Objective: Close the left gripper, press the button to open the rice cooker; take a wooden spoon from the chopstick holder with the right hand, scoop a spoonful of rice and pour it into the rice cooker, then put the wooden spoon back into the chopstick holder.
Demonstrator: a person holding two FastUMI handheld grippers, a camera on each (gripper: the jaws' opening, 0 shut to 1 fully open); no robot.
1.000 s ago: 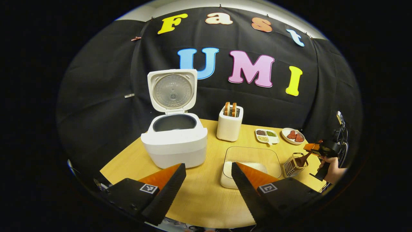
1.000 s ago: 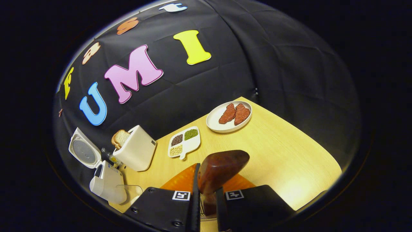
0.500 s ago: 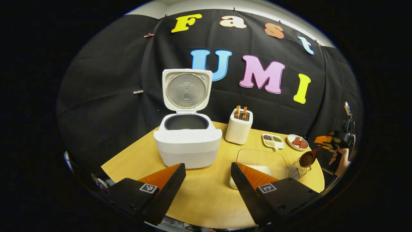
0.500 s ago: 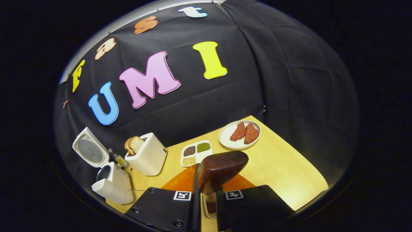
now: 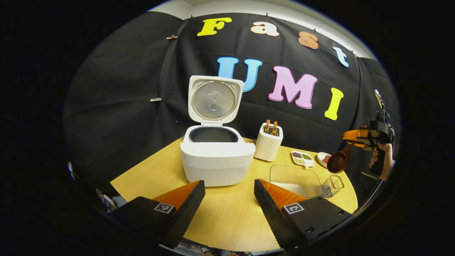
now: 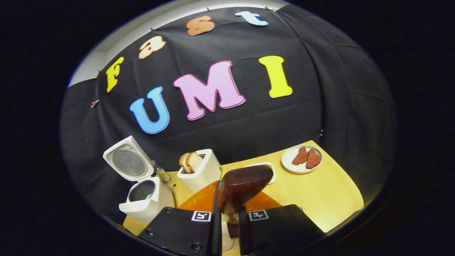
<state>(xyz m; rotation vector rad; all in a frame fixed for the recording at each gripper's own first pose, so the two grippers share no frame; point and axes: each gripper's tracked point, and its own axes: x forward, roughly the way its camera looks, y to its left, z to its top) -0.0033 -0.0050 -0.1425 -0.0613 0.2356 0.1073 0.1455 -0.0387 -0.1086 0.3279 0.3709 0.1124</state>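
Rice cooker [image 5: 217, 156] lid-up, pot bare; right jaws clamping wooden spoon [image 6: 244, 185], left jaws wide.

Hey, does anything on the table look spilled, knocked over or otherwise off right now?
Nothing stands out. The rice cooker stands upright with its lid open, the toaster is upright, and no rice shows on the table. The right gripper holds the wooden spoon.
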